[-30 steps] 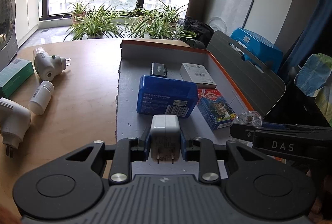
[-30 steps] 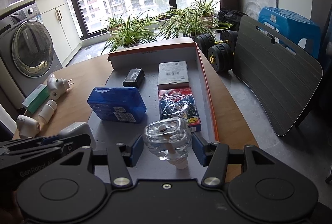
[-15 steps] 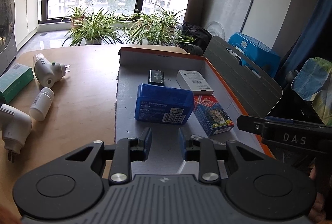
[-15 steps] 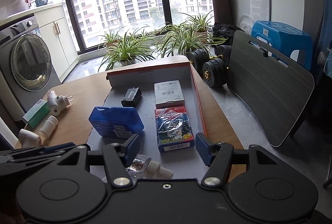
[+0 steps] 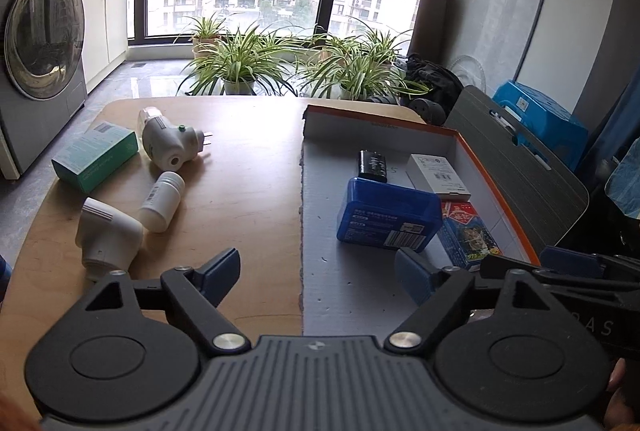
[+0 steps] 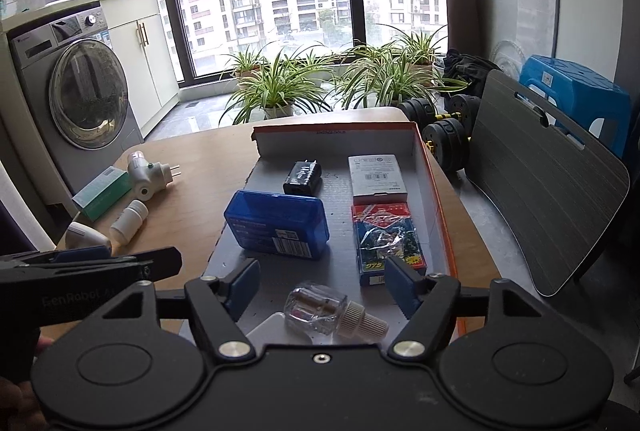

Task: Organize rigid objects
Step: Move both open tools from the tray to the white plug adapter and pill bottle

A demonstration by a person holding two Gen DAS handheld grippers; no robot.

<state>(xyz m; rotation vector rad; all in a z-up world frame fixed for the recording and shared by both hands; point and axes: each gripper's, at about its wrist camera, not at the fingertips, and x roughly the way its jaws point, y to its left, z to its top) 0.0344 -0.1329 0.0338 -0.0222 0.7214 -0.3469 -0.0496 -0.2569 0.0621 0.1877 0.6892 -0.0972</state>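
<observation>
My left gripper (image 5: 318,271) hangs over the near end of the orange-rimmed box (image 5: 486,171), its jaws opening wide with nothing between them. My right gripper (image 6: 322,285) is also opening. A clear bottle (image 6: 320,311) with a ribbed cap lies on its side on the box floor just behind the fingertips, untouched by the pads. Beside it a white charger (image 6: 268,327) shows partly under the gripper body. Further in lie a blue case (image 6: 278,227), a black adapter (image 6: 302,177), a white carton (image 6: 378,177) and a card pack (image 6: 386,237).
On the wooden table left of the box lie a green carton (image 5: 96,155), two white plug-in devices (image 5: 170,145) (image 5: 106,237) and a small white bottle (image 5: 162,201). A grey board (image 6: 548,183), dumbbells and a blue stool stand off the right edge.
The left gripper let go of the white charger and opened wide. The right gripper released the clear bottle, which now lies on its side. Both grippers drew back and rose.
</observation>
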